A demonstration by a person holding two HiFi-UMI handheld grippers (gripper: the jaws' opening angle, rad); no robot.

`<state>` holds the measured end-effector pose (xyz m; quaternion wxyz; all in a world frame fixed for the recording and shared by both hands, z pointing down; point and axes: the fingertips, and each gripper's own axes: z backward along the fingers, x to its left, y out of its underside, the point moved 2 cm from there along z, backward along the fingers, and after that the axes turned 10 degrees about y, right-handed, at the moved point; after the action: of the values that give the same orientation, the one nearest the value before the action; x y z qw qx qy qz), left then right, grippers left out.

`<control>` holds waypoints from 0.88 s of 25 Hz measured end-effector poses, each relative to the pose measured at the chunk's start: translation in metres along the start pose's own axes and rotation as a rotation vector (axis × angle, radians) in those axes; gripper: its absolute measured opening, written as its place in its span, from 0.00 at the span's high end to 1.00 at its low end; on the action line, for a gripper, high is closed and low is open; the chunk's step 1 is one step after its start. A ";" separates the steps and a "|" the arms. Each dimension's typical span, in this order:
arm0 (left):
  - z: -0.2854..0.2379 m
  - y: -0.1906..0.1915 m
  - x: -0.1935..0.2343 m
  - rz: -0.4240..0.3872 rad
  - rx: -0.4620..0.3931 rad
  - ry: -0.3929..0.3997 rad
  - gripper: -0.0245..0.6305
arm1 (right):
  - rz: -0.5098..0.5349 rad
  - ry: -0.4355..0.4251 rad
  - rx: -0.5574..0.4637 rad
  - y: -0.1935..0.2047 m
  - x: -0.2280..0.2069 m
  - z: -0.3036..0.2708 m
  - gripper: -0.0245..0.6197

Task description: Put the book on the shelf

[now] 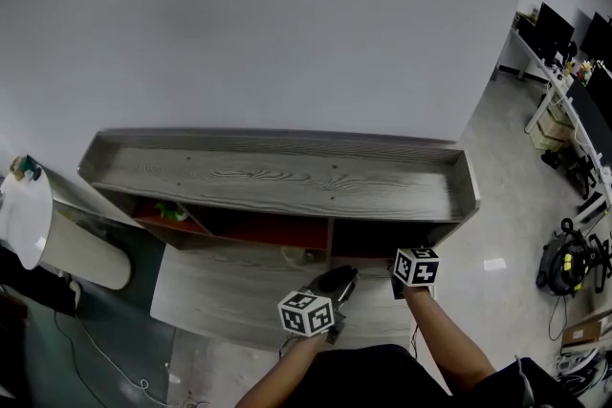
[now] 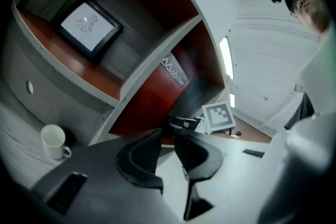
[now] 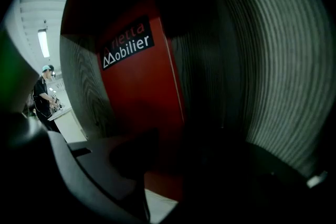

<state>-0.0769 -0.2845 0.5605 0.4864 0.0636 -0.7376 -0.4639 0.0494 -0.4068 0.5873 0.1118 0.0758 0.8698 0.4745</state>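
Since the red book (image 3: pixel 139 92) already stands upright inside the shelf (image 1: pixel 277 169), placing looks nearly done; right gripper (image 3: pixel 176 157) jaws parted beside it, apparently released; left gripper (image 2: pixel 167 140) slightly parted, empty; withdrawal remains.

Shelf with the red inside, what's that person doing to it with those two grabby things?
A person holds a gripper in each hand before a low grey shelf with red insides. The right gripper reaches into its right-hand compartment, where it is too dark to tell whether it holds anything. The left gripper hovers just outside, jaws nearly together, nothing between them. A white mug sits on the bottom board.
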 end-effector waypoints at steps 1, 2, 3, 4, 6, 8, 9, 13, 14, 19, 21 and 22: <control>0.002 0.001 -0.002 -0.009 -0.008 -0.013 0.85 | 0.005 -0.015 -0.004 0.001 0.002 0.006 0.75; 0.005 0.002 -0.004 -0.018 -0.016 -0.028 0.85 | 0.013 -0.029 -0.009 0.002 0.004 0.012 0.75; 0.008 0.004 -0.006 -0.025 -0.026 -0.042 0.85 | 0.020 -0.043 -0.014 0.004 0.006 0.019 0.75; 0.012 0.005 -0.008 -0.030 -0.037 -0.056 0.85 | 0.025 -0.055 -0.020 0.006 0.007 0.027 0.75; 0.020 0.008 -0.013 -0.037 -0.062 -0.085 0.85 | 0.028 -0.085 -0.033 0.010 0.010 0.045 0.75; 0.028 0.013 -0.020 -0.047 -0.082 -0.119 0.85 | 0.033 -0.120 -0.048 0.017 0.011 0.067 0.78; 0.033 0.016 -0.024 -0.052 -0.089 -0.136 0.85 | 0.040 -0.138 -0.055 0.021 0.012 0.078 0.81; 0.051 0.036 -0.042 -0.092 -0.095 -0.205 0.85 | 0.061 -0.196 -0.070 0.048 0.007 0.122 0.91; 0.056 0.042 -0.047 -0.113 -0.092 -0.229 0.85 | 0.058 -0.205 -0.068 0.057 0.005 0.133 0.93; 0.075 0.076 -0.076 -0.202 -0.091 -0.335 0.87 | 0.060 -0.250 -0.062 0.100 -0.012 0.173 0.95; 0.082 0.089 -0.088 -0.233 -0.073 -0.356 0.87 | 0.057 -0.251 -0.066 0.112 -0.015 0.186 0.95; 0.085 0.094 -0.094 -0.252 -0.059 -0.362 0.88 | 0.052 -0.247 -0.069 0.116 -0.016 0.193 0.95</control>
<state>-0.0605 -0.1279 0.5610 0.2857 0.0567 -0.7853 -0.5463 0.1191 -0.1921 0.5861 0.2085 0.1523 0.8304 0.4937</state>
